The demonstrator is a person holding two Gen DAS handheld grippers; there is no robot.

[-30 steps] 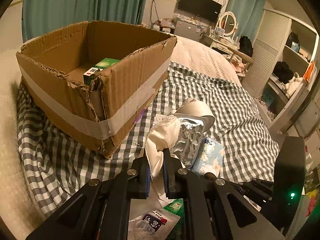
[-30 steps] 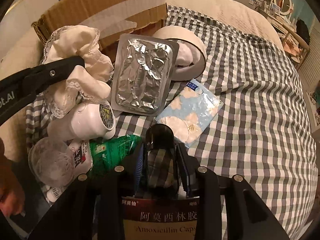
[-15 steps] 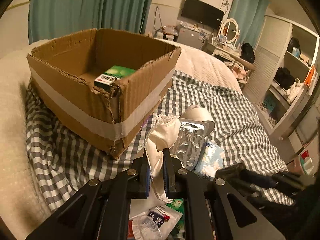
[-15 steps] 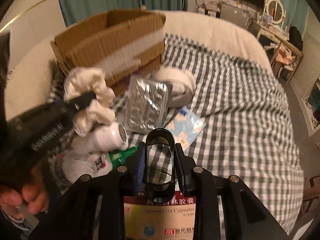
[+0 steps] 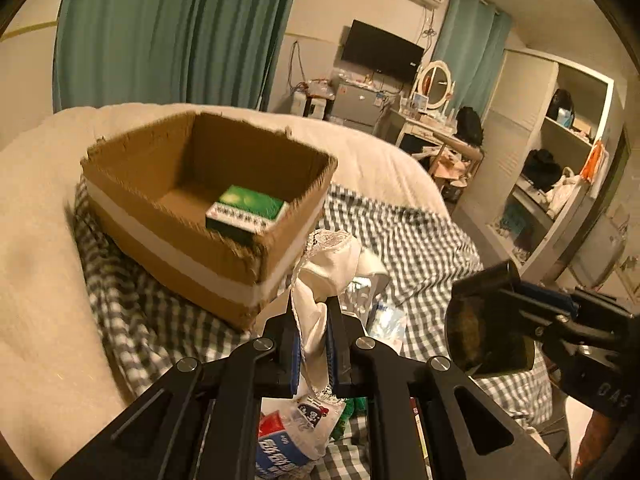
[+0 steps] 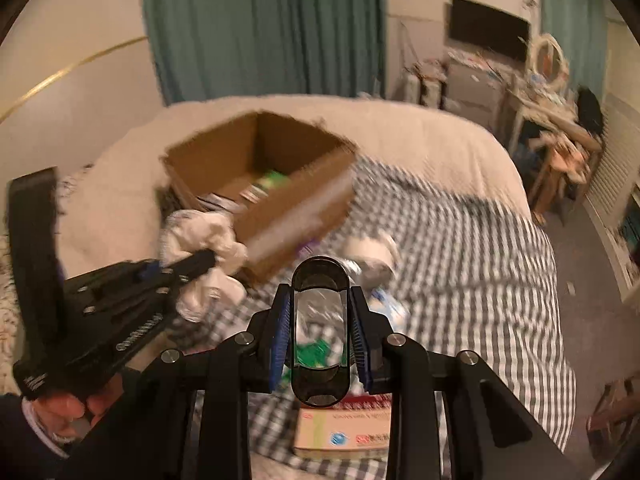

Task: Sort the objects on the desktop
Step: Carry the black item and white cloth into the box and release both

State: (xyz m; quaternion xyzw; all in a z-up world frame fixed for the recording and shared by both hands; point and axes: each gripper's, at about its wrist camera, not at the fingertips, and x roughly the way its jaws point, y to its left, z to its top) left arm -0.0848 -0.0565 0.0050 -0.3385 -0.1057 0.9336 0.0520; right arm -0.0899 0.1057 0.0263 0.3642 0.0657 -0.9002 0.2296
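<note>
My left gripper [image 5: 313,322] is shut on a white lace-edged cloth [image 5: 328,268], held above the bed just right of the cardboard box [image 5: 172,240]. A green medicine box [image 5: 248,210] lies inside that box. My right gripper [image 6: 320,312] is shut on a dark clear oval tube [image 6: 319,332], lifted over the pile. In the left wrist view the same tube [image 5: 486,328] hangs at the right. The right wrist view shows the cardboard box [image 6: 288,216] ahead and the white cloth [image 6: 204,248] to the left.
On the checked blanket [image 5: 420,248] lie a foil blister sheet [image 5: 362,292], a blue-white sachet [image 5: 386,320], a plastic packet [image 5: 296,436] and a capsule box [image 6: 344,428]. A hand [image 6: 60,412] grips the left tool. Shelves [image 5: 560,168] and a dresser stand beyond the bed.
Both grippers have risen away from the bed with the cloth and the tube. The box interior now shows from above. The right wrist view is motion-blurred.
</note>
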